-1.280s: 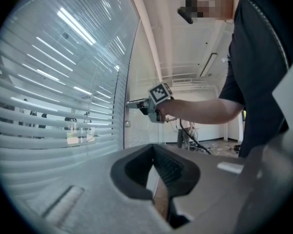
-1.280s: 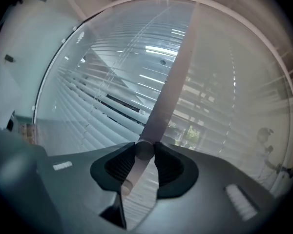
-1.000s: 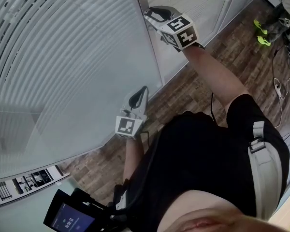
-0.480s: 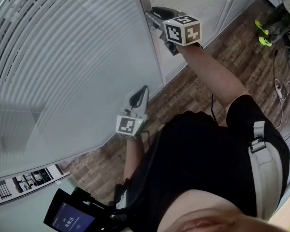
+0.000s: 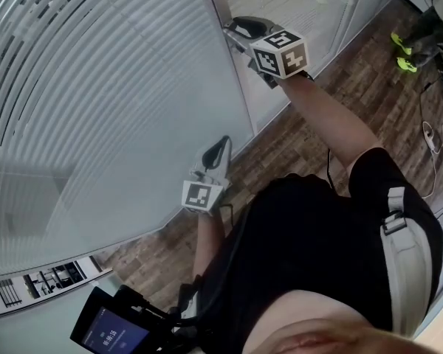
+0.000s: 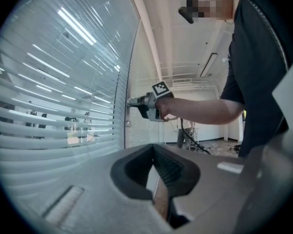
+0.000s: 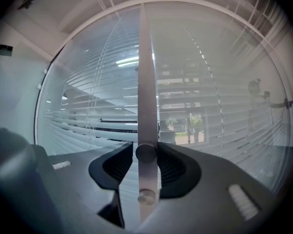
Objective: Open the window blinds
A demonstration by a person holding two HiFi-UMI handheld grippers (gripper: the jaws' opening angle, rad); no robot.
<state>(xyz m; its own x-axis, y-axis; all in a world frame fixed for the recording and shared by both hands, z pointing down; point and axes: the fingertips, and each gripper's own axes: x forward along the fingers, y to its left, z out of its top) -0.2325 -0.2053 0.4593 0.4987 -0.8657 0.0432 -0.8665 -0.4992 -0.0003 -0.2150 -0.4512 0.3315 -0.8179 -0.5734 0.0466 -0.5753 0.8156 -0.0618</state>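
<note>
The slatted window blinds sit behind glass, their slats partly tilted. A round knob is mounted on the vertical metal frame strip between two panes. My right gripper points level at that strip with the knob between its jaws. The jaws have just been opening, and the pads stand slightly off the knob. A smaller stud sits below the knob. My left gripper hangs lower beside the glass, shut and holding nothing. In the left gripper view, the right gripper shows against the frame.
A wooden floor runs along the foot of the glass wall. Cables and a person's green shoes lie at the right. A device with a lit screen hangs at my waist, lower left, near a low ledge.
My right gripper has rolled about its own axis at the knob, its marker cube turning. The left gripper has stayed where it was.
</note>
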